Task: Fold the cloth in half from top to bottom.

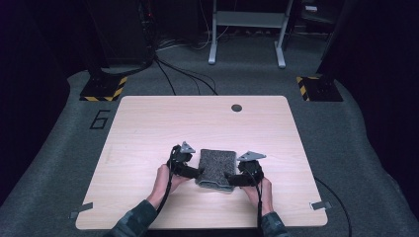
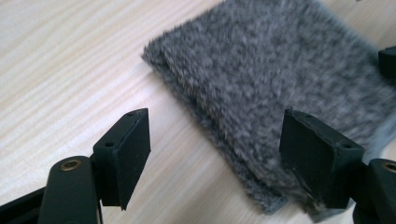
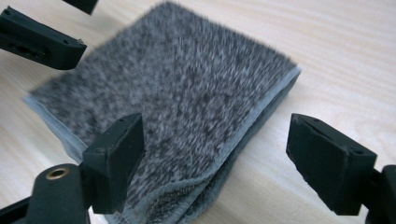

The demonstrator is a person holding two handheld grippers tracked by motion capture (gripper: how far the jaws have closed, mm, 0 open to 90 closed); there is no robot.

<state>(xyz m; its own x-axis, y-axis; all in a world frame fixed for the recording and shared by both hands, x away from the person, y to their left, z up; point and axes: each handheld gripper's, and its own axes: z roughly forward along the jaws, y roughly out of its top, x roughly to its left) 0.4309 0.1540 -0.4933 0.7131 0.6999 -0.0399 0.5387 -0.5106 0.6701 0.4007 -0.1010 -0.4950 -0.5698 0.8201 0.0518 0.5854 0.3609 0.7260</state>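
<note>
Both grippers' jaws stand apart, gripping nothing: the left gripper point(image 2: 215, 154) at the left edge of the folded grey towel point(image 1: 216, 169), the right gripper point(image 3: 217, 161) at its right edge, on the wooden table point(image 1: 148, 123), toward its near side

Low in the high view, two forearms enter in dark, mottled sleeves point(image 1: 132, 222). Each hand grips a black tool: the left gripper point(image 1: 196, 172) and the right gripper point(image 1: 228, 176), each topped by a grey three-cornered plate point(image 1: 187, 147) and trailing a thin black cable point(image 1: 166, 190). Close up, the jaws are flat black blocks with small screw holes, and a brass rivet point(image 2: 71, 164) sits at lower left of each gripper view.
</note>
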